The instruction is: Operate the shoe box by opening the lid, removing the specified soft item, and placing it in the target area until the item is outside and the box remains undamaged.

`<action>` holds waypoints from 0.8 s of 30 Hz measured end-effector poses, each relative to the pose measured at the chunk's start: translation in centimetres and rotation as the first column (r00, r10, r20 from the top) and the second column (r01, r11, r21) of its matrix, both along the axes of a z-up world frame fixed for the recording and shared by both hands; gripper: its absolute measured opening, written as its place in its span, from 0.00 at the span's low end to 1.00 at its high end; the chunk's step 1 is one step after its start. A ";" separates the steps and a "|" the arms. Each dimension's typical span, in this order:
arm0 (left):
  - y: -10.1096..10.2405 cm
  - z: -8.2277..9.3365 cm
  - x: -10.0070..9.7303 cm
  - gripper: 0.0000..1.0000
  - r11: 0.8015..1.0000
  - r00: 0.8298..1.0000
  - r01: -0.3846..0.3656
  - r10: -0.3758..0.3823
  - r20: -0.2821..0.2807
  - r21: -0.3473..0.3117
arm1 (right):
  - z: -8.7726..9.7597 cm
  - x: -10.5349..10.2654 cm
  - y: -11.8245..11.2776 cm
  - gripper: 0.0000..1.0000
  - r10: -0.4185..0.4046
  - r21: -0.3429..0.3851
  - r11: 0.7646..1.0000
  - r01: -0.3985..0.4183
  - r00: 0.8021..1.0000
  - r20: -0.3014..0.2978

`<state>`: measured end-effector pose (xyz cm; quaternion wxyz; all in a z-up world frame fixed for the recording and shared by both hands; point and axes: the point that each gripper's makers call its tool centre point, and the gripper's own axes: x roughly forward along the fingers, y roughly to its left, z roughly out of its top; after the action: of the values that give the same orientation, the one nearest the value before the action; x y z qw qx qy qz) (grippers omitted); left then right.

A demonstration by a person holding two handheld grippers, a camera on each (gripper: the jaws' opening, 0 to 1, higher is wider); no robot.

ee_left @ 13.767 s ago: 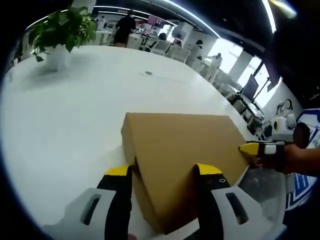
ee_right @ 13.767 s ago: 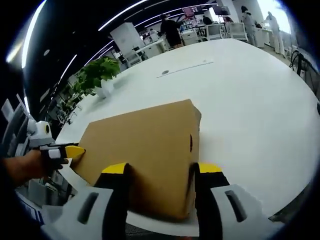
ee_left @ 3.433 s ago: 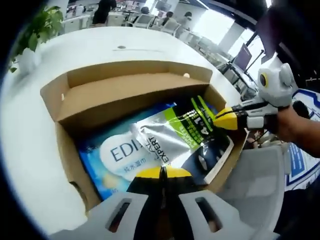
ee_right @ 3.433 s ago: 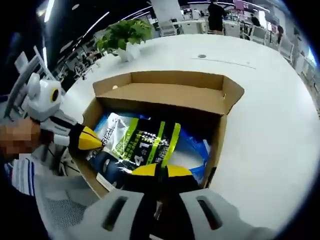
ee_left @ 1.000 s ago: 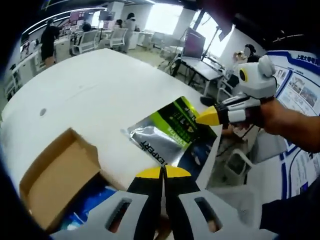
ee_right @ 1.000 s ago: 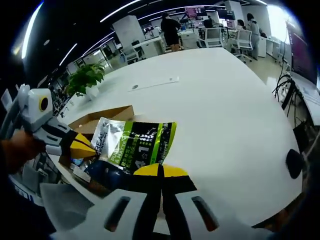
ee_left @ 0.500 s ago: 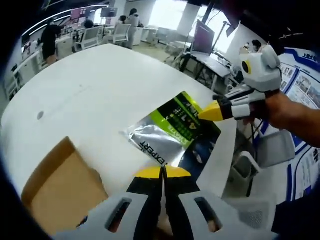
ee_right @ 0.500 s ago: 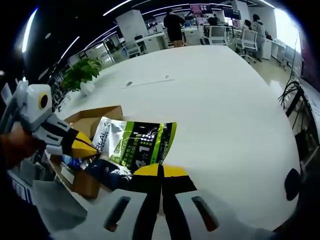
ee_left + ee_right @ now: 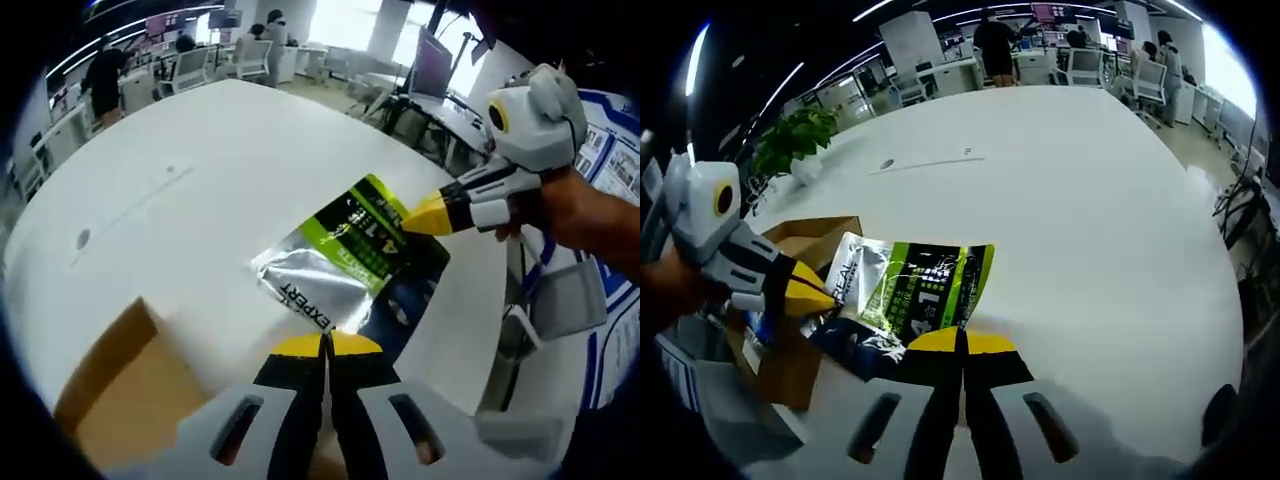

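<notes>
In the left gripper view, the left gripper (image 9: pixel 326 345) at bottom centre pinches one edge of the silver-green pouch (image 9: pixel 345 262), held over the white tabletop (image 9: pixel 190 190). The right gripper (image 9: pixel 432 214) clamps the far corner at right. The open shoe box (image 9: pixel 795 250) sits at lower left in the right gripper view, beside a potted plant (image 9: pixel 792 142).

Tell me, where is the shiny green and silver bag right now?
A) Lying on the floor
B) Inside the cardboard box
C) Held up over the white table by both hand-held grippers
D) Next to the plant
C: the bag hangs above the white table, pinched by the left hand-held gripper and the right hand-held gripper, with the cardboard box off to the side.
</notes>
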<state>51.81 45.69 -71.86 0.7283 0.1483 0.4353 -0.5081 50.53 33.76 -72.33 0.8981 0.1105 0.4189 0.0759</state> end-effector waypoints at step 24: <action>-0.9 -5.1 2.3 0.00 0.982 0.995 0.056 -0.069 0.070 0.181 | -5.1 2.9 -0.6 0.00 0.041 -0.029 0.999 -0.043 0.997 -0.060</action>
<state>54.12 44.80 -76.99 0.7117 0.2458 0.4464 -0.4836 53.46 33.14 -77.45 0.8850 0.0902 0.4488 0.0849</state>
